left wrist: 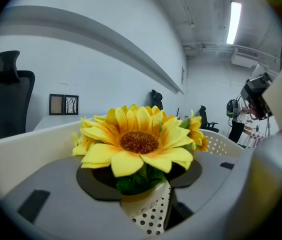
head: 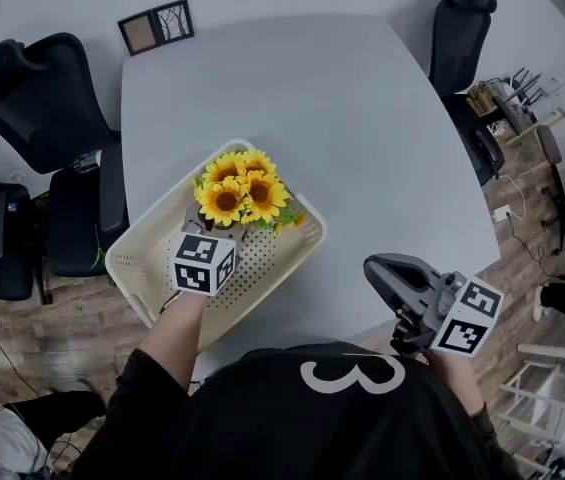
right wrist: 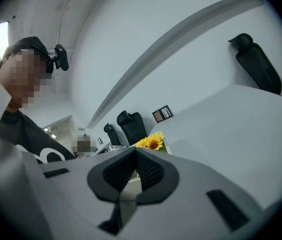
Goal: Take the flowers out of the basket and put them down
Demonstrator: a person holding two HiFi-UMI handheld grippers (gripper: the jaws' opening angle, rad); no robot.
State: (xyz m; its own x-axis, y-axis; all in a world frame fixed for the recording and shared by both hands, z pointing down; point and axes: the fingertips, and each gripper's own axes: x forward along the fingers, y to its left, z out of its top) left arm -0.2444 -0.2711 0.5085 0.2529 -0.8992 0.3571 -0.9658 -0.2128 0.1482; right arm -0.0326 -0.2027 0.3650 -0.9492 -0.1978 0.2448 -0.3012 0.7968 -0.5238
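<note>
A bunch of yellow sunflowers stands in a cream perforated basket at the front left of the white table. My left gripper reaches into the basket from the near side. In the left gripper view its dark pads sit against both sides of the green stems just under the big bloom, shut on the bunch. My right gripper hovers over the table's front right edge, apart from the basket. It is shut and holds nothing. The sunflowers show small beyond its tips.
Black office chairs stand at the left and the far right. A small double picture frame lies at the table's far left corner. A cluttered shelf stands to the right, on the wooden floor.
</note>
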